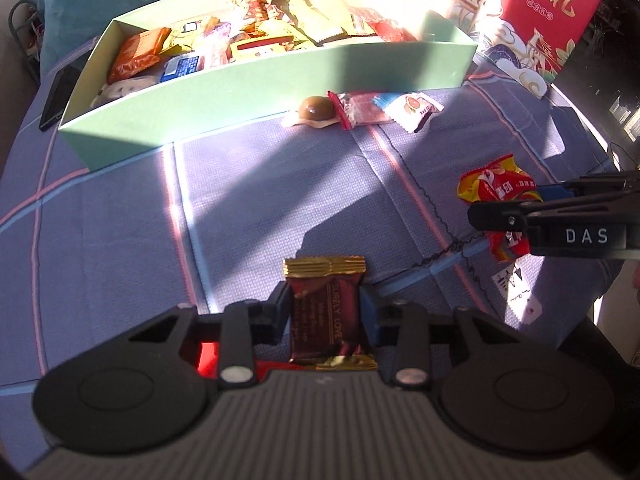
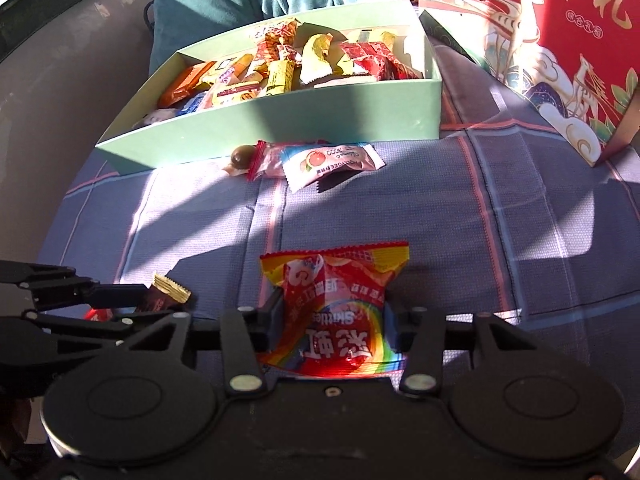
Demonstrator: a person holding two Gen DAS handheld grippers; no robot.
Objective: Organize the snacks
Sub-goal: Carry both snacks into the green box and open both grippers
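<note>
A: Left hand-held gripper (image 1: pixel 325 318) pinches the maroon chocolate packet (image 1: pixel 327 312) on the surface (image 1: pixel 120 216); why?

B: Lift into the green box (image 1: pixel 280 80). Right hand-held gripper (image 2: pixel 334 326) pinches the Skittles bag (image 2: pixel 334 304) (probably squeezing already; glare).

snack box (image 2: pixel 280 128) at back of tablecloth (image 2: pixel 520 240); three loose candies (image 2: pixel 320 162) just before it; gift bag (image 2: pixel 560 60) right.

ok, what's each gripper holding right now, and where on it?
Left gripper pinches the dark chocolate packet across its middle. Right gripper pinches the red candy bag across its middle, sides crumpled in.
</note>
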